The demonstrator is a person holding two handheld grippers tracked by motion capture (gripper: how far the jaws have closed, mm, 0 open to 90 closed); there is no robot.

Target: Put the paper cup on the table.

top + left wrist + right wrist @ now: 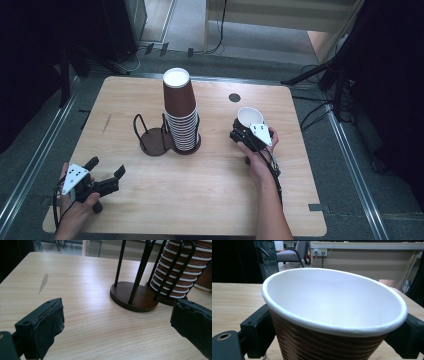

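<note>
**Cup in your right gripper, left gripper empty**

The cup (332, 315) sits mouth up between your right gripper's (246, 131) jaws, which press its brown ribbed wall on both sides just under the white rim. In the high view the cup (248, 116) stands at the right side of the table (210, 200), well apart from the stack (181, 112).

The stack is a column of upside-down brown cups in the right bay of the wire holder (150, 135) near the table's middle; the holder's left bay has nothing in it.

Your left gripper (106, 175) rests near the front left corner, jaws spread wide with only bare tabletop between them. It looks toward the holder (136, 296) and stack (180, 272).
</note>
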